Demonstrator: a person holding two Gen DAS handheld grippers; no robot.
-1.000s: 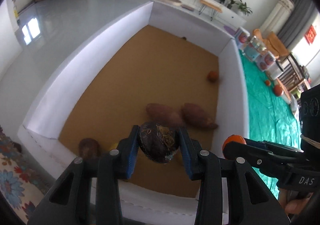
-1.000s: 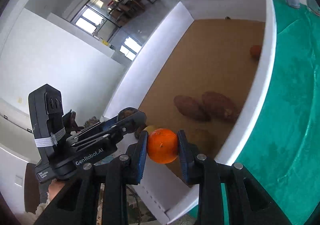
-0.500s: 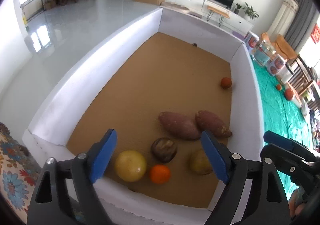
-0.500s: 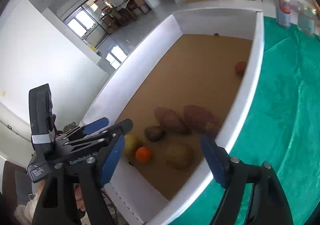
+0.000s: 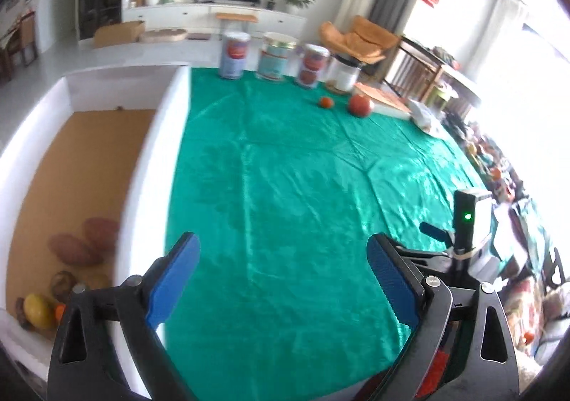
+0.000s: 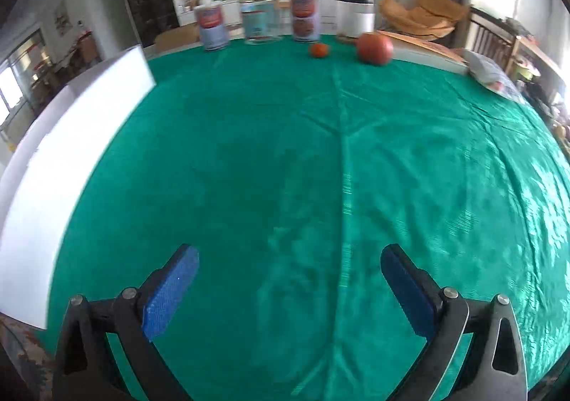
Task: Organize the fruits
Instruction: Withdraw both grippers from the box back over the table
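My left gripper (image 5: 283,278) is open and empty over the green tablecloth (image 5: 302,187). My right gripper (image 6: 288,288) is open and empty too; it also shows at the right of the left wrist view (image 5: 433,233). The white box (image 5: 149,169) with a brown floor stands at the left and holds two sweet potatoes (image 5: 76,248), a yellow fruit (image 5: 37,310), a dark fruit (image 5: 62,283) and a small orange (image 5: 60,310). A small orange fruit (image 6: 319,50) and a larger red fruit (image 6: 375,48) lie far across the cloth.
Several tins (image 6: 213,29) and a white canister (image 6: 355,18) stand along the cloth's far edge. A flat board (image 6: 427,52) and a plastic bag (image 6: 493,75) lie at the far right. The box's white wall (image 6: 71,137) runs along the left.
Both grippers opened and dropped the dark fruit and the orange into the box. Both then swung right, away from the box, and now face the green cloth.
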